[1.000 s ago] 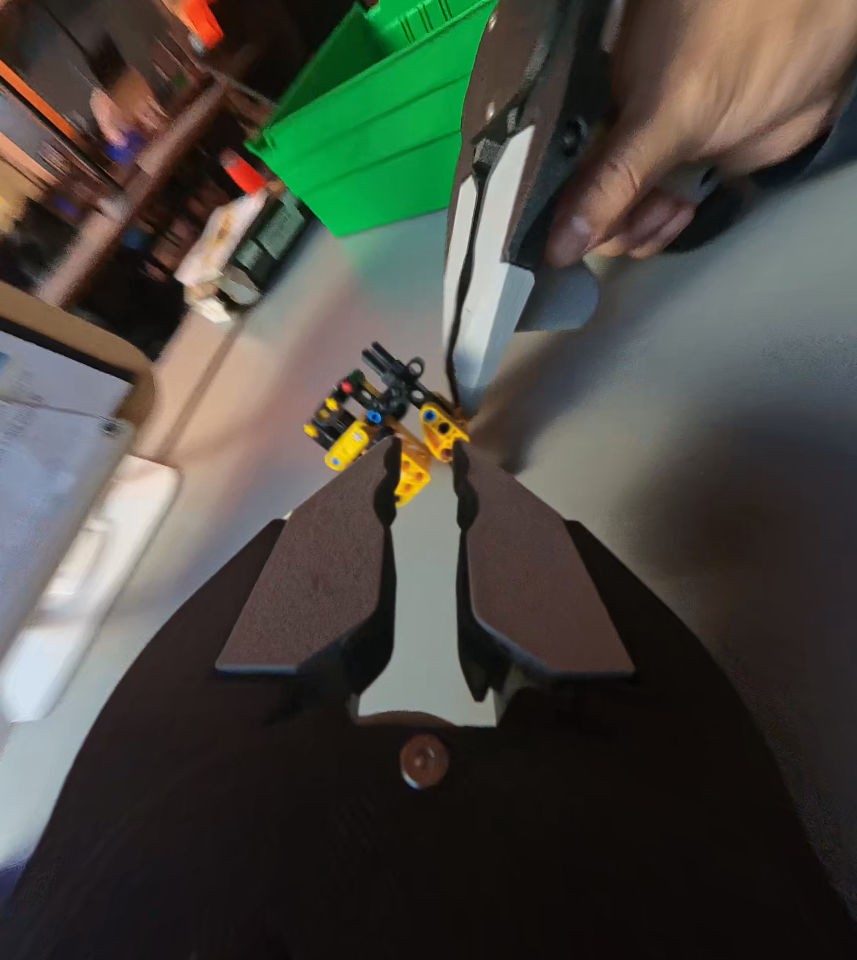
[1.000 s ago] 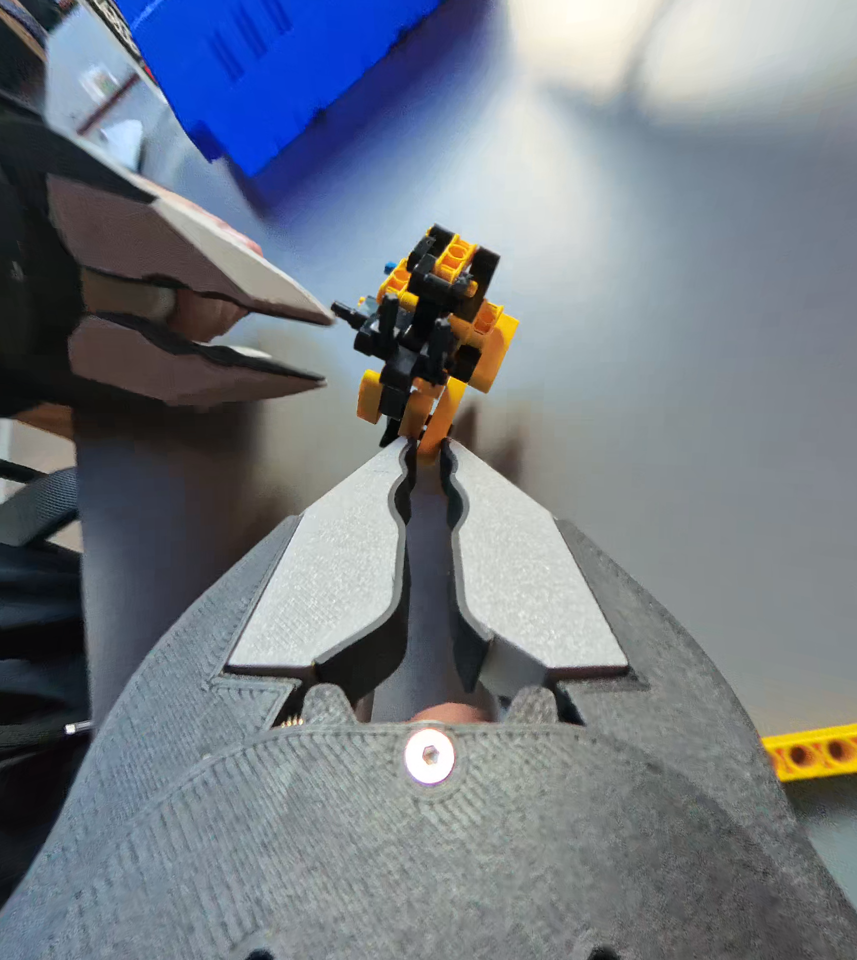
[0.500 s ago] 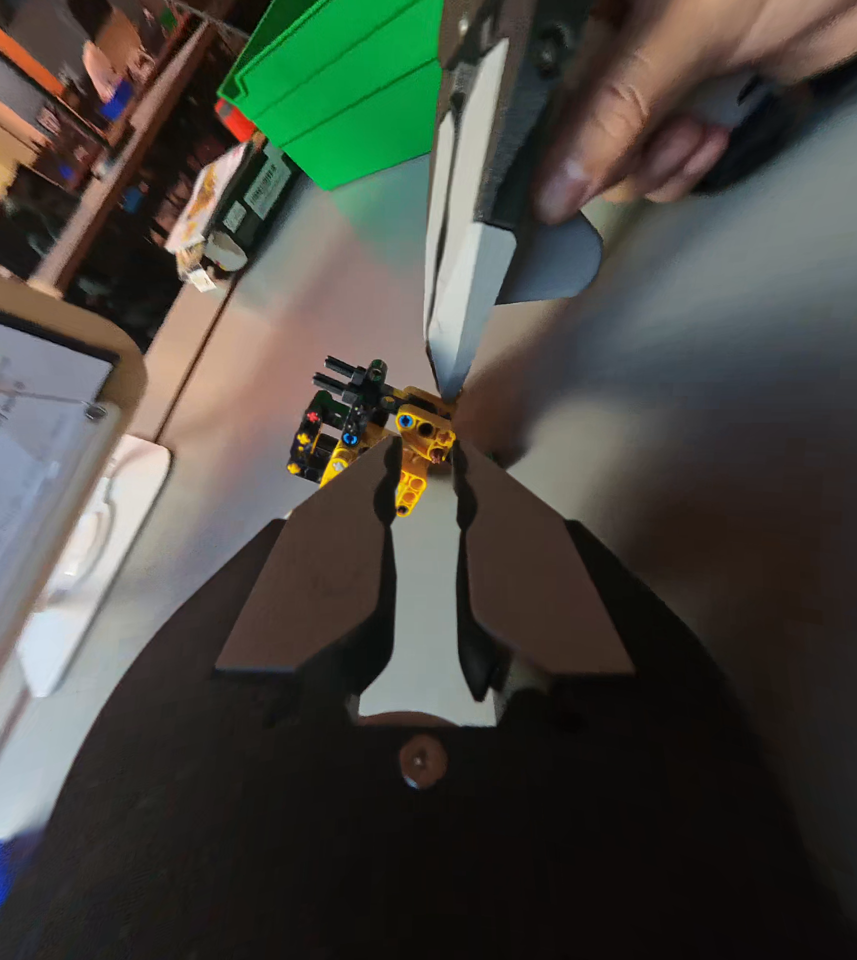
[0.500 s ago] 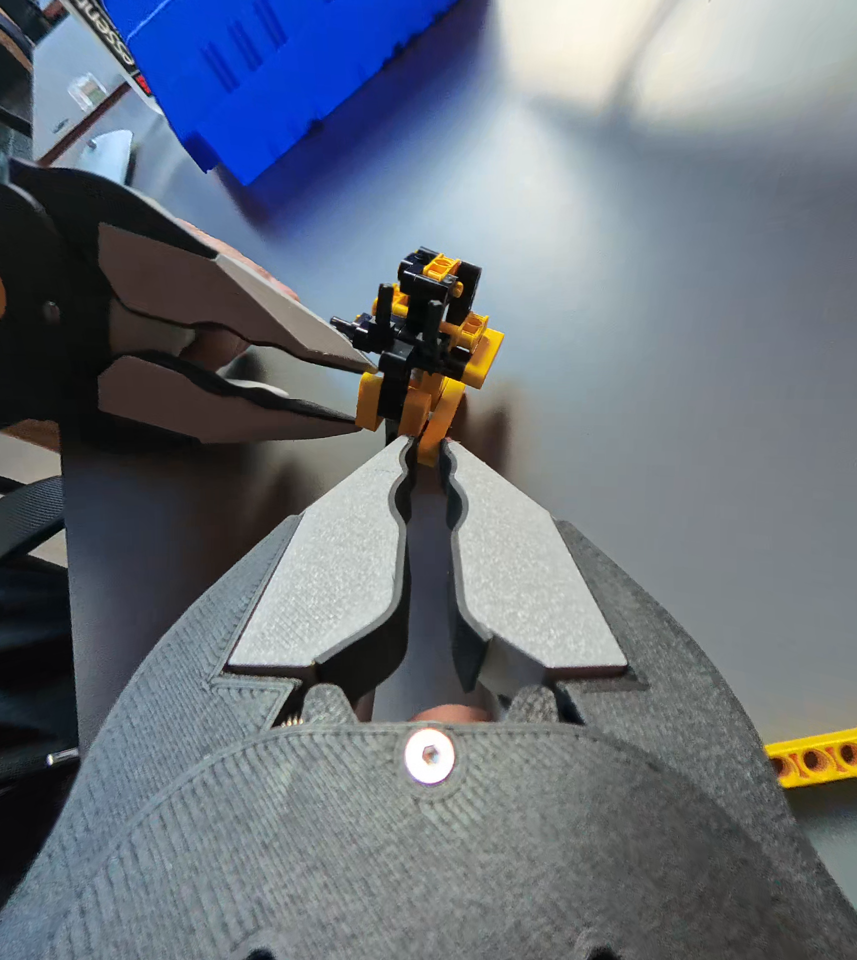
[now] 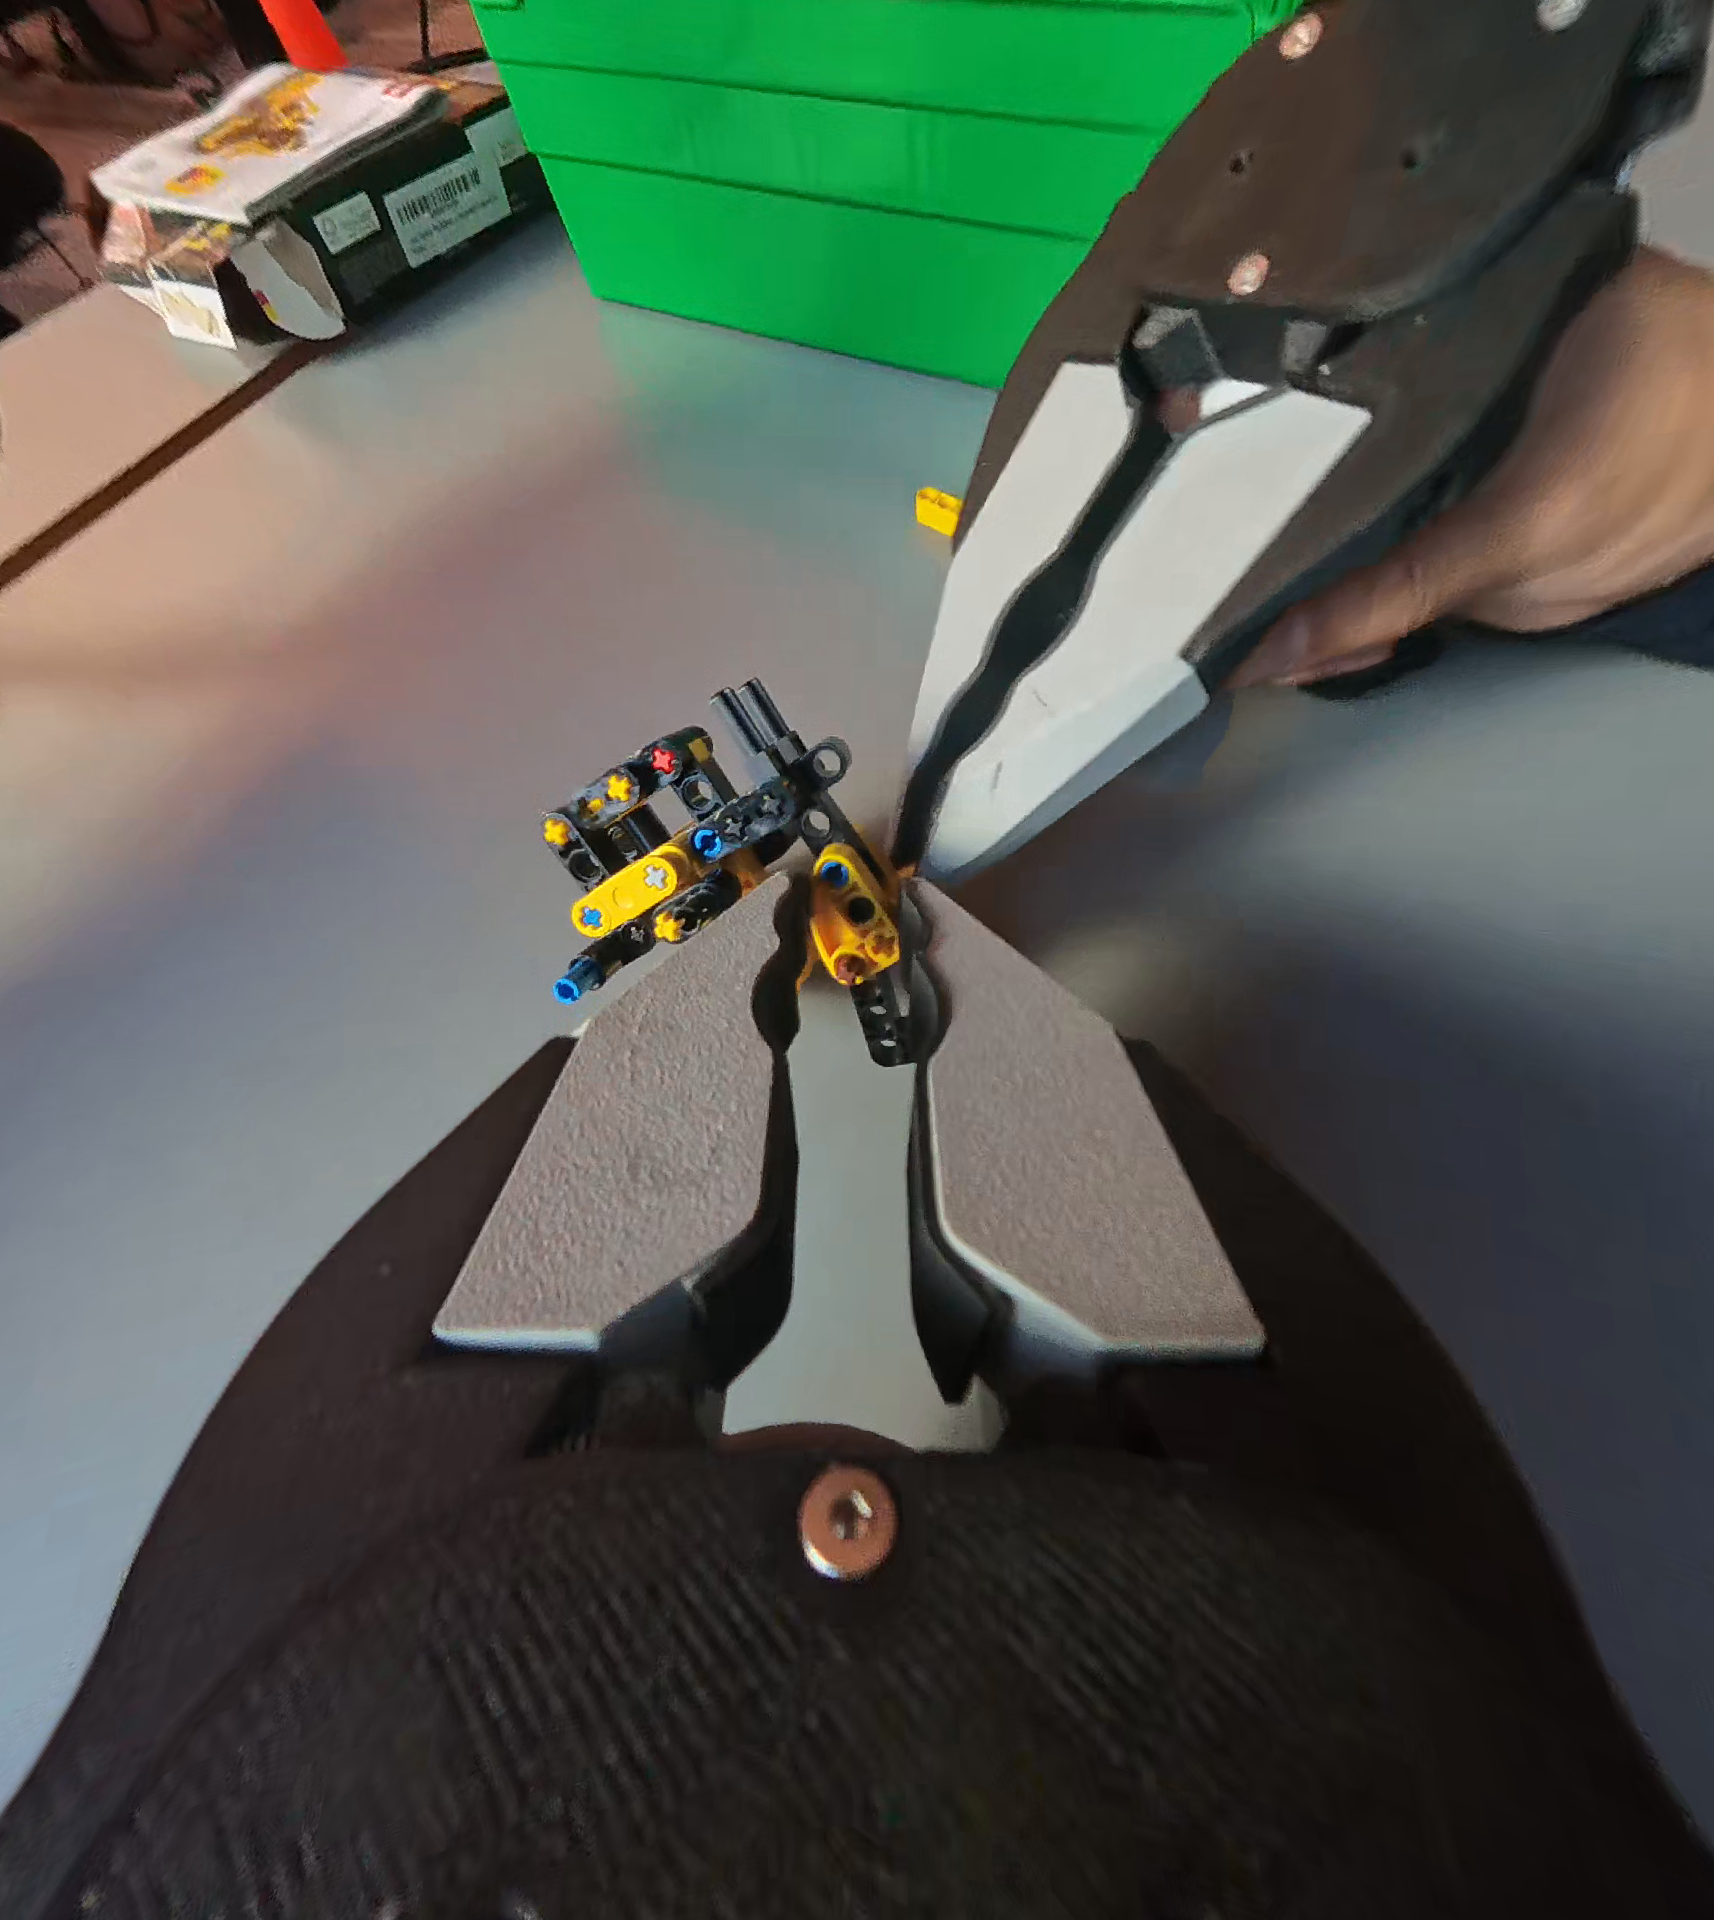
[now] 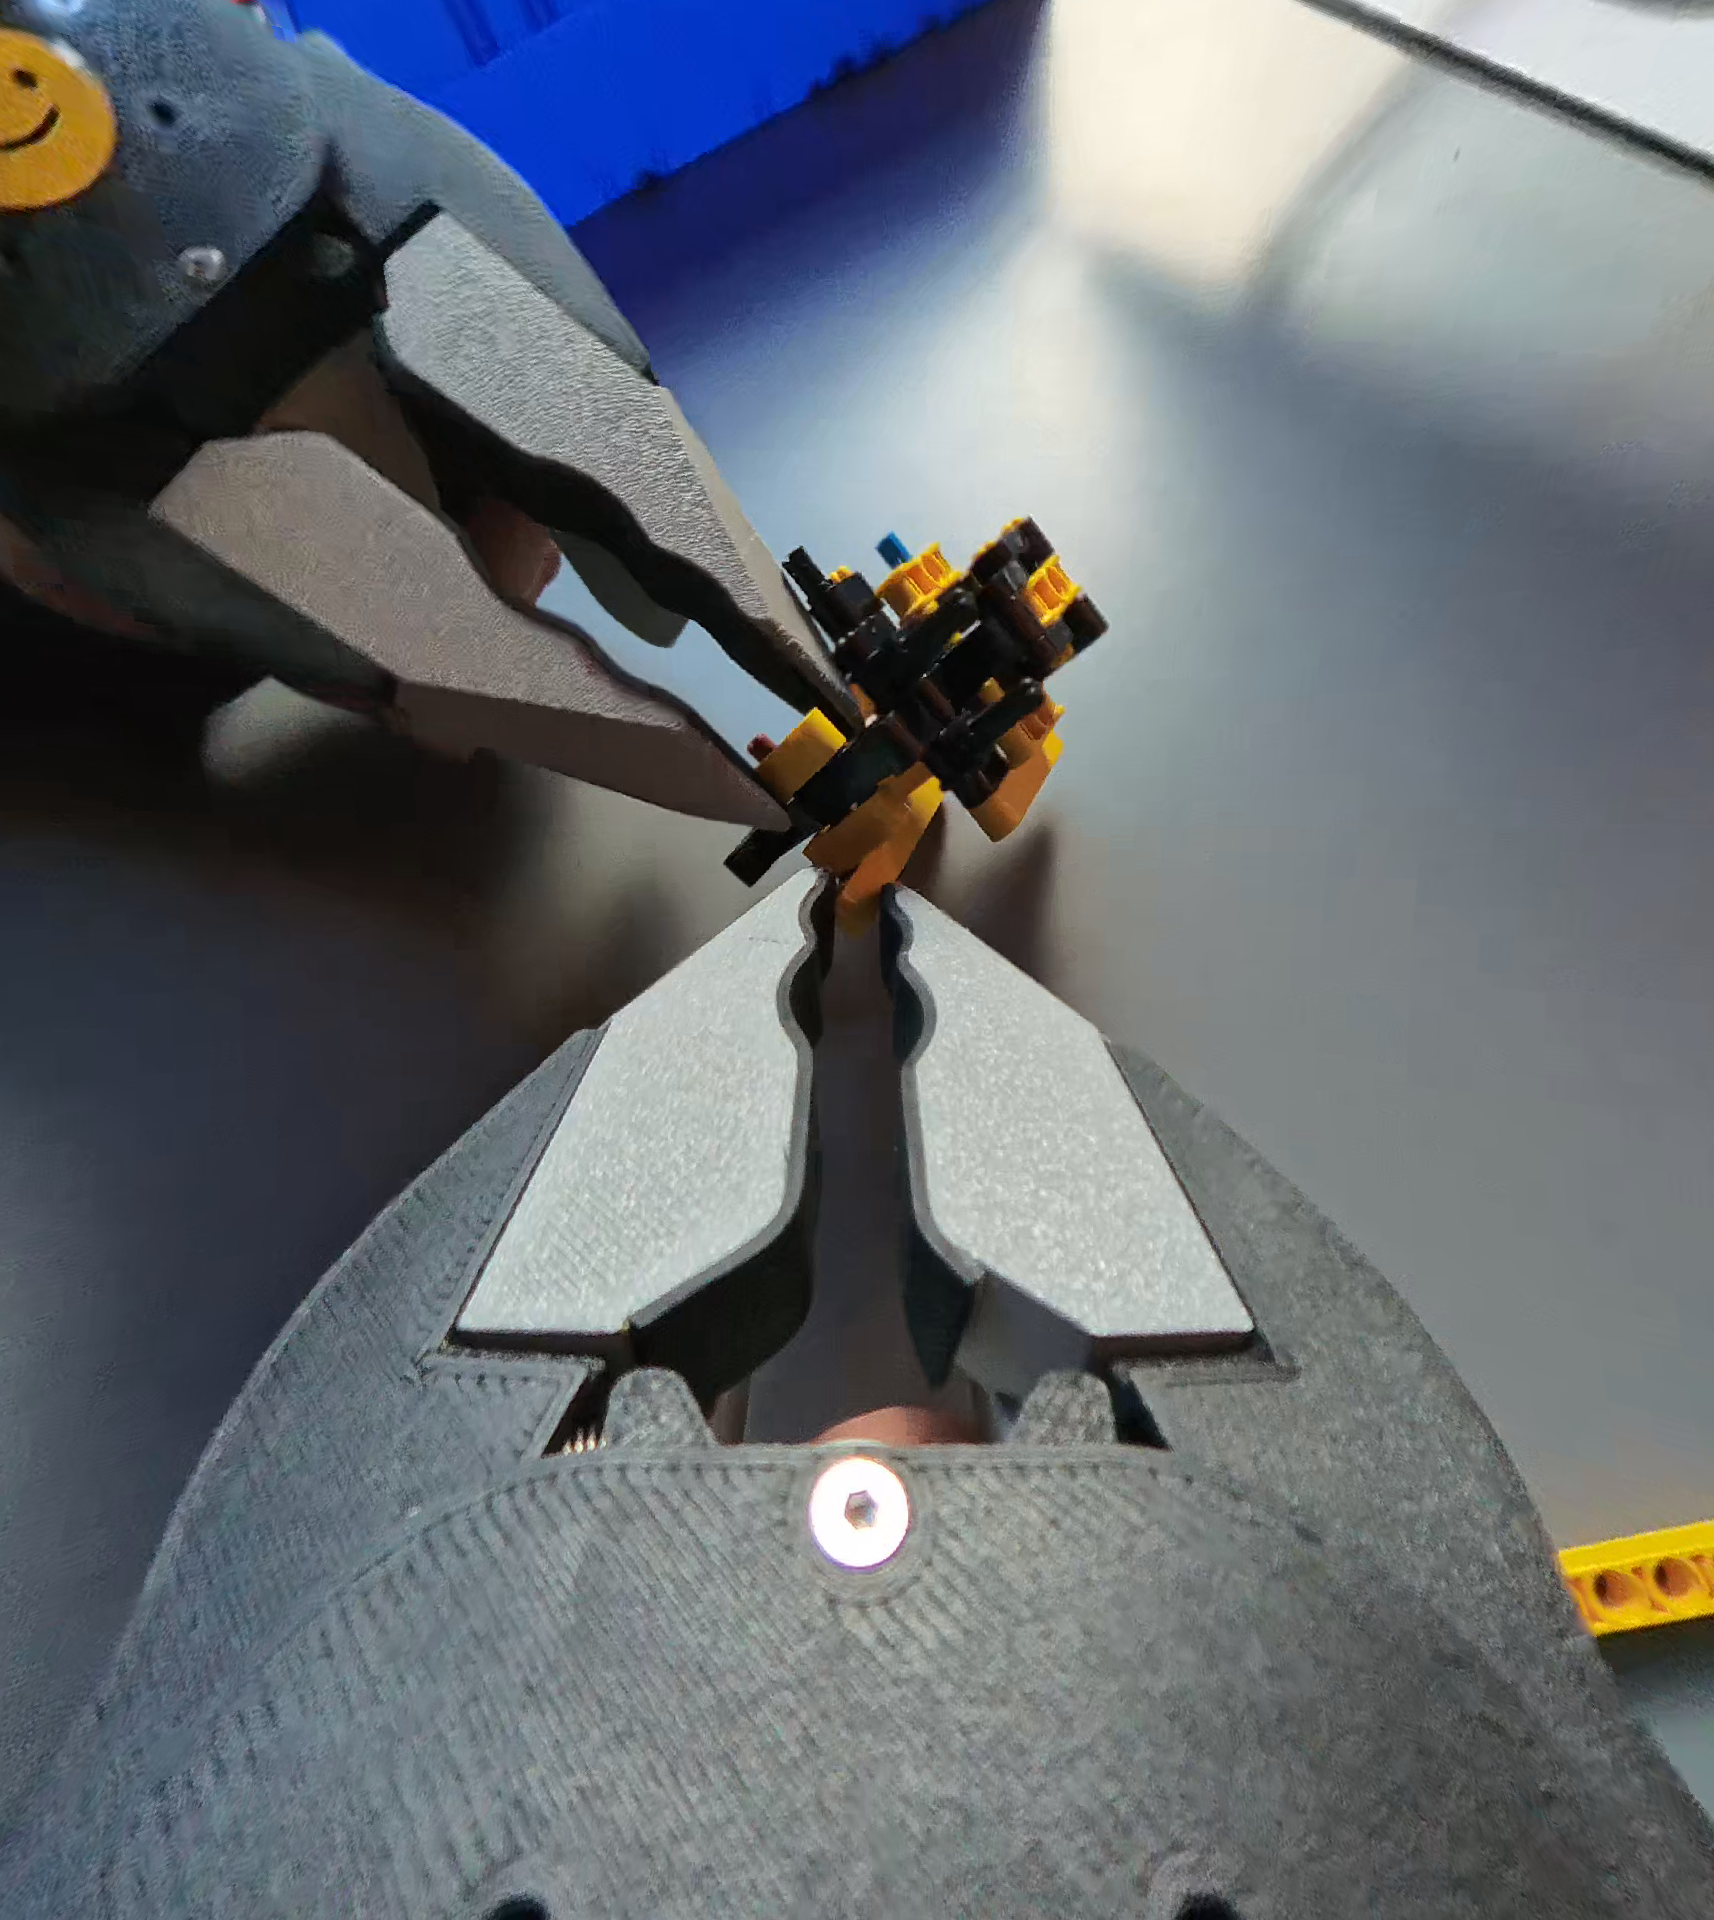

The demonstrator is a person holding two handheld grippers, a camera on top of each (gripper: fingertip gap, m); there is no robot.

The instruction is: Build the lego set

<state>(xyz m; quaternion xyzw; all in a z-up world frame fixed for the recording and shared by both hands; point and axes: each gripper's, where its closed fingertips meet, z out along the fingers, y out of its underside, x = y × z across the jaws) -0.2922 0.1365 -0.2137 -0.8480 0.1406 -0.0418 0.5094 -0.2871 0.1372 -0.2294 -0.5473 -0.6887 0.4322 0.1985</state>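
Note:
A small yellow-and-black lego model [image 5: 671,847] with blue and red pins is held above the grey table between both grippers. My left gripper [image 5: 853,894] is shut on its yellow and black end; it also shows in the right wrist view [image 6: 811,764], coming in from the upper left. My right gripper [image 6: 853,894] is shut on a yellow piece at the bottom of the model [image 6: 967,644]. In the left wrist view the right gripper [image 5: 920,857] comes down from the upper right, held by a hand, its tips touching the left gripper's.
A green bin [image 5: 832,187] and an opened lego box with a booklet [image 5: 313,208] stand at the back. A small yellow piece [image 5: 938,509] lies near the bin. A blue bin [image 6: 676,94] and a loose yellow beam [image 6: 1694,1569] show in the right wrist view. My two grippers' fingertips are within a few centimetres of each other.
My left gripper has moved in and closed on the model, which the right gripper kept holding. Both grippers have turned with it, so the model now faces differently.

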